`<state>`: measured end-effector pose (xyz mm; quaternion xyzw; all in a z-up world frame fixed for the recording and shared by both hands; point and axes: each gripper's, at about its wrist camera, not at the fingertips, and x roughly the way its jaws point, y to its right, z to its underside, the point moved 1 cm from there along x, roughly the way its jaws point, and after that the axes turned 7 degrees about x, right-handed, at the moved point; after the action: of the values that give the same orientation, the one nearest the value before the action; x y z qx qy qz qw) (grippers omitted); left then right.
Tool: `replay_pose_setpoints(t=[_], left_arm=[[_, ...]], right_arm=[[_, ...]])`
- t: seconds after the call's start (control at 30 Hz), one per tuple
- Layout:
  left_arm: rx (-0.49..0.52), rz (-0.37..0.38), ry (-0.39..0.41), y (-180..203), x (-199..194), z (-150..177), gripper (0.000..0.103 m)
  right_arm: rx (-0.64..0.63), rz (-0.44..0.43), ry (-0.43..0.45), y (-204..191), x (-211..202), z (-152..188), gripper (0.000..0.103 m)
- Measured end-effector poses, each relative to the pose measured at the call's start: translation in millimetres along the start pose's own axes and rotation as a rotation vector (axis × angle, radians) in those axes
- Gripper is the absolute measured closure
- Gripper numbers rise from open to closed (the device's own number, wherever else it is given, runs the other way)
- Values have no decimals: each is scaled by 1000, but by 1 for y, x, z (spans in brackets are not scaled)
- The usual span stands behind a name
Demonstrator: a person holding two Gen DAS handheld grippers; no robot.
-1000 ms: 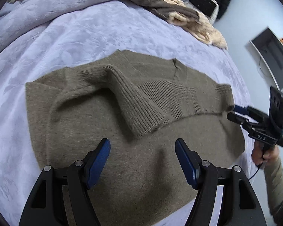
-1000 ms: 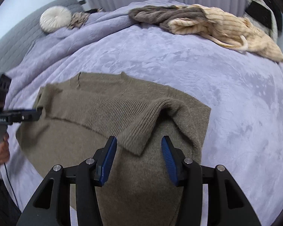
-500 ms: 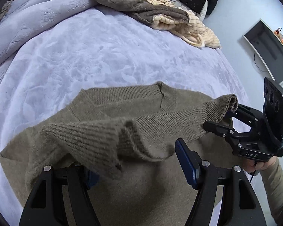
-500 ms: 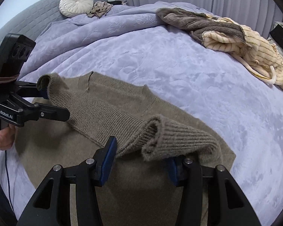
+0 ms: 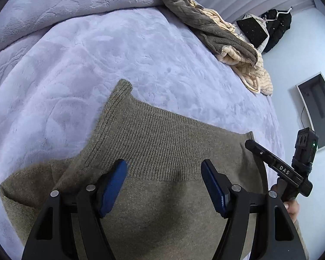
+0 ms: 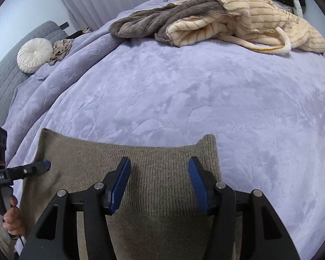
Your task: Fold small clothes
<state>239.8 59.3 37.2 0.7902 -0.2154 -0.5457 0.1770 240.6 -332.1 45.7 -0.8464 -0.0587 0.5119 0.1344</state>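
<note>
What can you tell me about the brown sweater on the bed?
The sweater is olive-brown, soft-looking knit. It lies on the lilac blanket, folded over itself: a ribbed band lies across the top layer, with smoother knit below it. Two corners of the band poke up at its far edge. The left gripper and right gripper are open above it, gripping nothing.

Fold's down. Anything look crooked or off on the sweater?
The olive sweater lies mostly flat, but the ribbed hem's far corners poke past the fold like ears, and a lower-layer corner sticks out sideways.
</note>
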Motion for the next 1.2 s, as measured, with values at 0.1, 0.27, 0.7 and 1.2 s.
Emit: replay_pose_setpoints(t=[0.1,0.27,0.7,1.2], left_arm=[[23,-61,-6,5,-9,6,31],[88,-184,29,24,-46,31,31],[-35,-338,93,-1,-126,176,31],[-267,154,36,-66,-80,199,31]], right_arm=[[-3,49,-5,-1,-2,5,44],[-62,98,80,-16,-49,35,43],[-142,159,-15,-52,-77,183,31],[-141,194,25,-73,-123,209,24]])
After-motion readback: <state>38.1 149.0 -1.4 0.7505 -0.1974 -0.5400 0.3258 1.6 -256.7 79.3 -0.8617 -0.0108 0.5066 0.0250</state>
